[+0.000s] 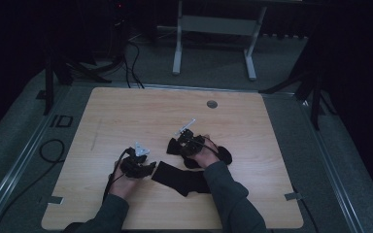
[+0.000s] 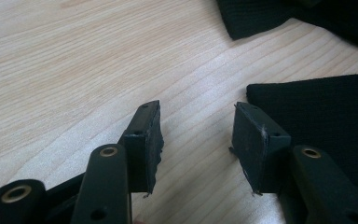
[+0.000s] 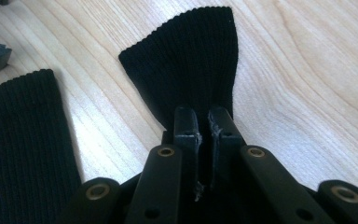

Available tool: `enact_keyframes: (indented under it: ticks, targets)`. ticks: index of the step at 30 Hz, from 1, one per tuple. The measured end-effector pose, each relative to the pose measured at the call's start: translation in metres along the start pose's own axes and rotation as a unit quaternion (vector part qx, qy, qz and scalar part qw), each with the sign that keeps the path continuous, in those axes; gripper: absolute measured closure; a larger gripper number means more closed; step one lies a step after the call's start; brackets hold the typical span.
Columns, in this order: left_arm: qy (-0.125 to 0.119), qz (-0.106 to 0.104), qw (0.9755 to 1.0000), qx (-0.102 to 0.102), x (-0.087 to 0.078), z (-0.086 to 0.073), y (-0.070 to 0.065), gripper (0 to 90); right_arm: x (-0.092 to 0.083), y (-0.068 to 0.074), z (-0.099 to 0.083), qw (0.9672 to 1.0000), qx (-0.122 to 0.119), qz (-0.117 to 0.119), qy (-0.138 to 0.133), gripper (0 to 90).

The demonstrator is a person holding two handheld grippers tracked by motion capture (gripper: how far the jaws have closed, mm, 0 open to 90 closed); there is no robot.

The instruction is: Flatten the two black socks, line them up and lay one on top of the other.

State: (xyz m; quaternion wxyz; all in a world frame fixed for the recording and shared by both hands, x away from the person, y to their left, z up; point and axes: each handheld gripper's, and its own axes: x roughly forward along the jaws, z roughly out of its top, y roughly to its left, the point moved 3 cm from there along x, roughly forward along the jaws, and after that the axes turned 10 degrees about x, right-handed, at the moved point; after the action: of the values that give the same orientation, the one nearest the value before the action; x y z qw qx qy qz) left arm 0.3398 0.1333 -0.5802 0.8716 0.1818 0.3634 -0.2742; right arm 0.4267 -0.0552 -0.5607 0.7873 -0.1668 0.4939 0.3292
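High view: second sock (image 1: 182,178) beside left tool (image 1: 148,168)

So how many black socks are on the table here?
2. One sock is pinched in the right gripper. The other sock lies flat beside the open left gripper. More could be hidden under the forearm.

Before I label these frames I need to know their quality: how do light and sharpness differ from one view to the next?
High view: dim and underexposed, so the two black socks and both grippers merge into dark shapes on the table. Left gripper view: bright, wood grain crisp, open left gripper sharp, with a pale sheen across the wood. Right gripper view: well lit, the sock's ribbing clear, right gripper shut on it.
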Motion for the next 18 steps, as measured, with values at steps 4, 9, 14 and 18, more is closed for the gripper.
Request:
enact_keyframes:
  ticks: [4,9,14,18]
  targets:
    - [0.000,0.000,1.0000,0.001,0.000,0.000,0.000,51.5,-0.009,0.000,-0.001,0.9999,-0.003,0.002,-0.010,84.0]
    - [0.000,0.001,1.0000,0.002,0.000,0.000,-0.001,50.7,-0.027,-0.003,-0.001,0.9996,-0.001,0.009,-0.027,83.9]
    - [0.000,0.000,1.0000,0.001,0.000,0.000,-0.002,50.7,-0.049,-0.004,-0.001,0.9980,0.004,0.018,-0.061,83.8]
    - [-0.001,0.000,1.0000,0.000,0.000,0.000,-0.002,50.8,-0.063,-0.003,-0.002,0.9964,0.008,0.030,-0.079,83.7]
